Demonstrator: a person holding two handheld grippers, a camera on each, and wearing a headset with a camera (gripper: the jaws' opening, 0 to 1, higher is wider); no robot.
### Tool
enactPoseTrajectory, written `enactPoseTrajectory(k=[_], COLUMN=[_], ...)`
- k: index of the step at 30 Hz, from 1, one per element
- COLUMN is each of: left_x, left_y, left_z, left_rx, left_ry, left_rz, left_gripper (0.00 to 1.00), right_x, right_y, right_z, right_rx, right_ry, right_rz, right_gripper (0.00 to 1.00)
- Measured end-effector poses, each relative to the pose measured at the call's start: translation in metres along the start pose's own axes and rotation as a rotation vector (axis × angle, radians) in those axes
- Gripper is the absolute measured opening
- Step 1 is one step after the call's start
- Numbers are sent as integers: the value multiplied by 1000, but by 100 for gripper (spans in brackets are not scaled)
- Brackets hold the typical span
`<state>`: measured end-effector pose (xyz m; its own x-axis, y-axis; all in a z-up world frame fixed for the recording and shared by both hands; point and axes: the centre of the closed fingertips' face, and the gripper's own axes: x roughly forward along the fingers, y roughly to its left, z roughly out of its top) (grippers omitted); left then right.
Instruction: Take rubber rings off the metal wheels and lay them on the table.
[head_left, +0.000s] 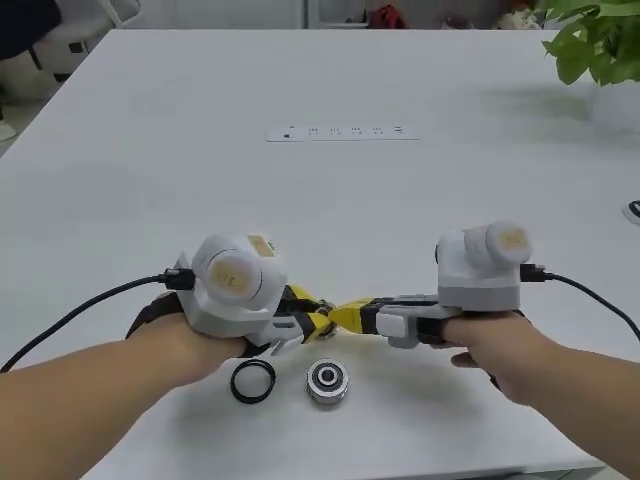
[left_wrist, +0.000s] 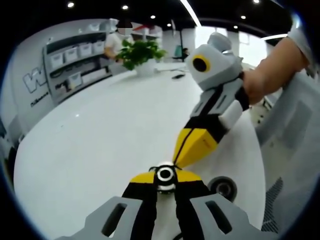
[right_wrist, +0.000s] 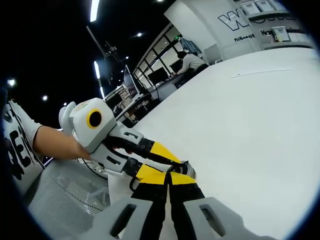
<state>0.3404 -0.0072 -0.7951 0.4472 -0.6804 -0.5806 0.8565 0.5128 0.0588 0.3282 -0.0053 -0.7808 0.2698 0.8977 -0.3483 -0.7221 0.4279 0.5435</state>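
A small metal wheel (left_wrist: 165, 173) with a black rubber ring around it is clamped between the yellow jaws of my left gripper (left_wrist: 166, 178), just above the white table (head_left: 300, 200). My right gripper (left_wrist: 176, 159) comes in from the right; its yellow tips are pressed together at the wheel's rim, apparently pinching the ring. In the head view the left gripper (head_left: 316, 320) and the right gripper (head_left: 342, 316) meet tip to tip. A loose black rubber ring (head_left: 253, 380) lies flat near the front edge. A second metal wheel (head_left: 327, 381) lies beside it.
A white power strip (head_left: 340, 132) is set into the table's middle. A green plant (head_left: 598, 40) stands at the far right corner. Black cables (head_left: 70, 320) trail from both grippers. The table's front edge (head_left: 350, 470) runs close below the loose ring.
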Motion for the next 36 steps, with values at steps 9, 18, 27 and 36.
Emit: enactPoseTrajectory(k=[9,18,27,36], left_x=[0,0,0,-1], left_y=[0,0,0,0], left_z=[0,0,0,1], left_rx=[-4,-13,-34,-24], left_ry=[-1,1,-7,-1], left_rz=[1,-2,-10,-20], left_gripper=[12,13,13,14], right_x=[-2,-1,1,0], right_y=[4,-11,-12,-12], right_z=[0,-3,-1,1], right_rx=[38,19,10,15], right_ry=[-10,5,8,-4], right_rz=[32,-53,-59,-57], right_gripper=[0,0,0,0])
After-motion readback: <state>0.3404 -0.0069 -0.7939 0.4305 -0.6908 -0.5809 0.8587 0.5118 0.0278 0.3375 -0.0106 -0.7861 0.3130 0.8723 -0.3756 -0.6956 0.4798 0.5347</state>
